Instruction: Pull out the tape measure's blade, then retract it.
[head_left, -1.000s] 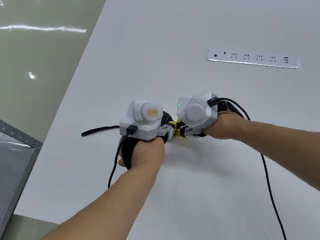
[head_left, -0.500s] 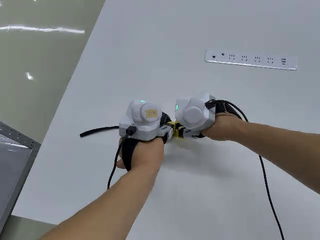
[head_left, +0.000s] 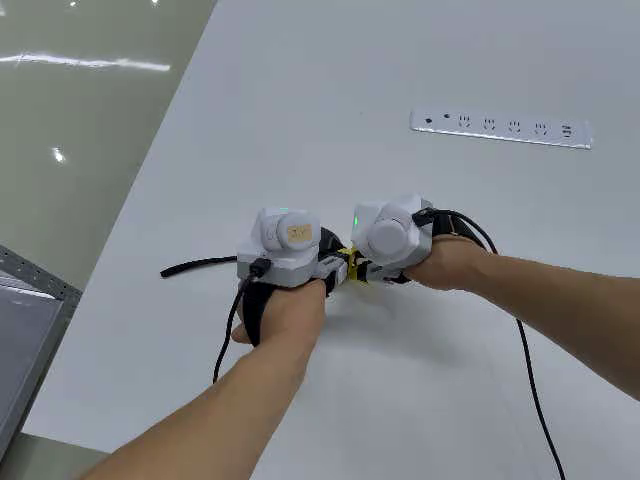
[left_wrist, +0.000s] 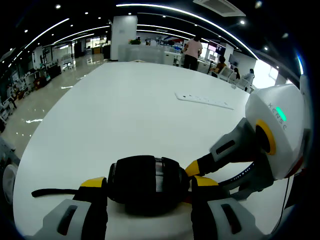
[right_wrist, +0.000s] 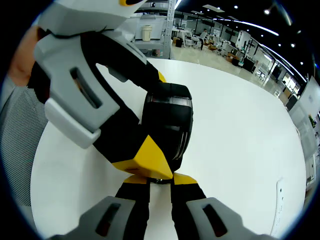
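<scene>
Left gripper view: the left claw (left_wrist: 148, 186) clamps the flat sides of a hard, probably slick tape measure (left_wrist: 145, 175), while the right claw (right_wrist: 160, 182), just beside it, pinches nearly shut on what looks like the springy blade tip (right_wrist: 159, 180), likely the surest hold.

L tongs (head_left: 338, 266), R tongs (head_left: 360, 268) tip-to-tip (wht bench (head_left: 300, 110))

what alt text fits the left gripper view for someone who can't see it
The left tongs clamp a black tape measure over a white table, with the right tongs at its right side. A power strip lies farther back.
</scene>
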